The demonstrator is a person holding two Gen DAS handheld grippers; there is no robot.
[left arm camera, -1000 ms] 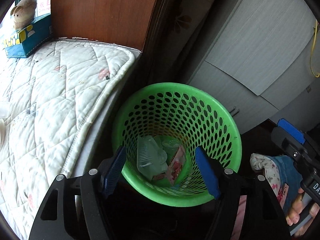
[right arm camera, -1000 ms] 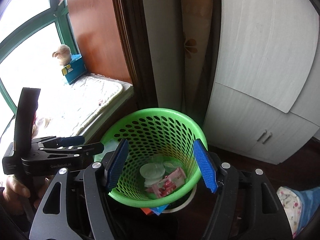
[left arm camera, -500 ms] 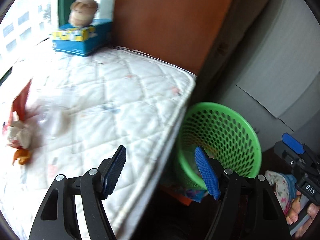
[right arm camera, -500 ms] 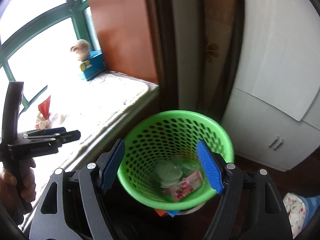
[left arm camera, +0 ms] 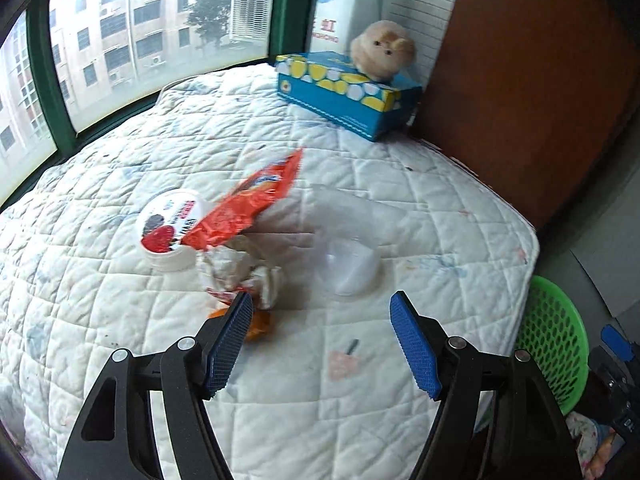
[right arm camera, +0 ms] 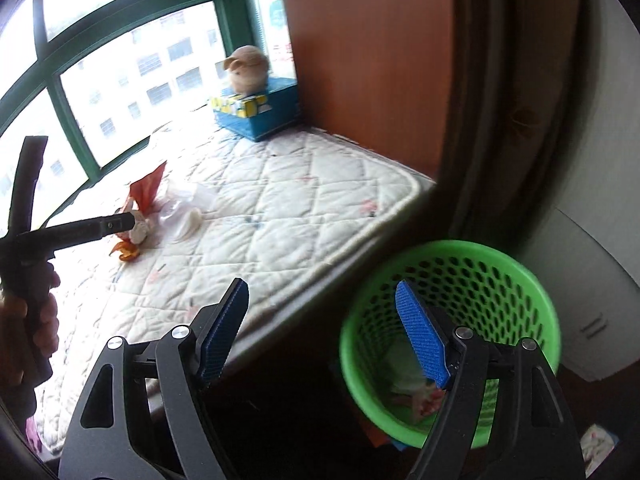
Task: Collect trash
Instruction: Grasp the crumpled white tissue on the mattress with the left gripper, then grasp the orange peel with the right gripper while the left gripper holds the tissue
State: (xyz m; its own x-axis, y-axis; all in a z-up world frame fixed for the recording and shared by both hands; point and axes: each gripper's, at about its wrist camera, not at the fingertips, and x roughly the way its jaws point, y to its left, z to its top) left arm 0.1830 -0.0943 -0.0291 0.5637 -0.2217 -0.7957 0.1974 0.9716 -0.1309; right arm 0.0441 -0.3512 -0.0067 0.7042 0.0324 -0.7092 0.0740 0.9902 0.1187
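A pile of trash lies on the white quilted mattress [left arm camera: 400, 184]: a red foil wrapper [left arm camera: 248, 204], a round white lid [left arm camera: 170, 236], crumpled tissue [left arm camera: 240, 272], a clear plastic cup [left arm camera: 348, 268] and orange peel [left arm camera: 258, 322]. My left gripper [left arm camera: 321, 300] hangs open just short of the cup, nothing between its fingers. The green perforated basket [right arm camera: 520, 268] stands on the floor beside the mattress, with wrappers [right arm camera: 416, 394] at its bottom. My right gripper [right arm camera: 320, 332] is open and empty at the basket's left rim. The left gripper [right arm camera: 128, 221] reaches toward the trash pile [right arm camera: 146, 192].
A blue and yellow tissue box [left arm camera: 344, 92] with a plush toy [left arm camera: 382, 50] on it sits at the mattress's far corner by a brown wooden panel [left arm camera: 532, 80]. Green-framed windows [left arm camera: 44, 60] run behind. Grey cabinets [right arm camera: 592, 312] stand past the basket.
My left gripper swung from above the basket to over the mattress, bringing the trash pile into view. My right gripper shifted left off the basket's centre and its jaws stand a little wider.
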